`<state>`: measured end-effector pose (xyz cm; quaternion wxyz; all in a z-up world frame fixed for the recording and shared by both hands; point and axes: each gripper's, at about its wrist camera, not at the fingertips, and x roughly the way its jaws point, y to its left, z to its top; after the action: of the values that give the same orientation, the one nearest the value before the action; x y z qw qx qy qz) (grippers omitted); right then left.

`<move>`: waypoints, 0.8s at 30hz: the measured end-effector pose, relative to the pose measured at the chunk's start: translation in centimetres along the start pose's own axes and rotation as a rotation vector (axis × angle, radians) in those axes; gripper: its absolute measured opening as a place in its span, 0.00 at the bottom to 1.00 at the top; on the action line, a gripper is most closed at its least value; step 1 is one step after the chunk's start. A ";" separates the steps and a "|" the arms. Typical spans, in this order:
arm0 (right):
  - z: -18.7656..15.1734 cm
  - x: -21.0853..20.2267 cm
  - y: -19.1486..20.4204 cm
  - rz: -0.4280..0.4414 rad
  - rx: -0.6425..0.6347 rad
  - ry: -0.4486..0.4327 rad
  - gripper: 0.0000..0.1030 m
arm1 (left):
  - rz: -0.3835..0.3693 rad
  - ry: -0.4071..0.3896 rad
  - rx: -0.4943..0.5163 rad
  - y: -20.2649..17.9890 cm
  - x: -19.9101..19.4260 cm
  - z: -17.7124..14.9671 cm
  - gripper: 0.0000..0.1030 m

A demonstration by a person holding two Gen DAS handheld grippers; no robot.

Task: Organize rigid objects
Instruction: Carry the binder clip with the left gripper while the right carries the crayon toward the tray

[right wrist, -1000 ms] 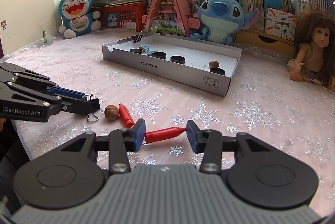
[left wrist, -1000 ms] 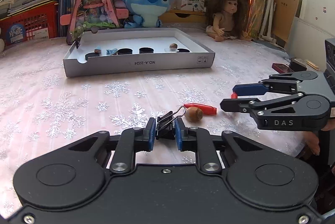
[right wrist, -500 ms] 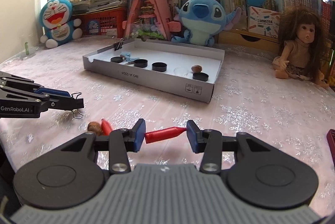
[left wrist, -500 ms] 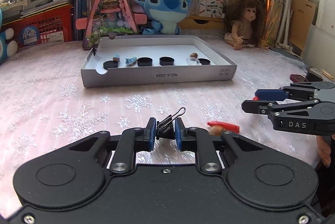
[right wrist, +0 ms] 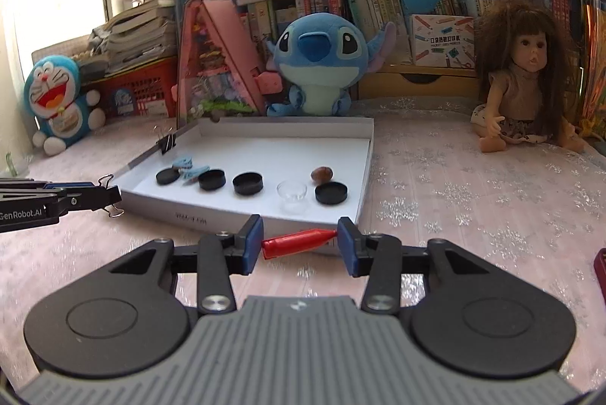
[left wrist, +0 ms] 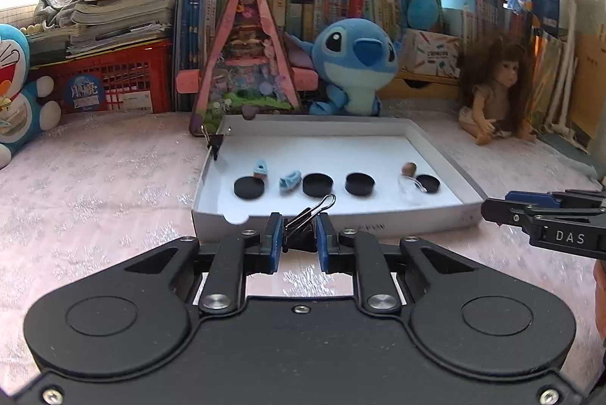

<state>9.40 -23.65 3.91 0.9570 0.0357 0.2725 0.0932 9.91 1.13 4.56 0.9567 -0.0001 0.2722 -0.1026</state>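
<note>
My left gripper is shut on a black binder clip, held above the cloth just in front of the white tray's front wall. My right gripper is shut on a red crayon, gripped end to end, close to the white tray's front right corner. Inside the tray lie several black caps, two small blue pieces, a clear dish and a brown nut. Another binder clip is clipped on the tray's far left corner. The left gripper shows at the right wrist view's left edge.
Plush toys, a pink triangular dollhouse, a doll, books and red baskets line the back of the snowflake tablecloth. A dark red object lies at the right edge. The right gripper reaches in from the right in the left wrist view.
Both grippers have risen and moved toward the tray with their loads. The second red crayon and the nut on the cloth have dropped out of view below.
</note>
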 end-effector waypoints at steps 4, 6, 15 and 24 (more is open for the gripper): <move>0.9 0.9 -0.2 -0.002 0.032 -0.005 0.46 | 0.014 0.004 -0.018 0.1 1.3 1.0 0.17; 1.2 1.3 -0.2 -0.001 0.043 -0.005 0.46 | 0.024 0.008 -0.021 -0.1 1.9 1.4 0.17; 1.7 2.3 -0.1 -0.010 0.061 -0.001 0.46 | 0.035 0.022 -0.022 -1.0 3.5 2.2 0.17; 1.8 2.8 -0.1 -0.020 0.066 0.004 0.46 | 0.033 0.024 -0.026 -1.1 3.8 2.4 0.17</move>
<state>12.64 -23.20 3.98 0.9556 0.0645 0.2777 0.0745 14.11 -0.82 4.71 0.9549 -0.0068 0.2849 -0.0832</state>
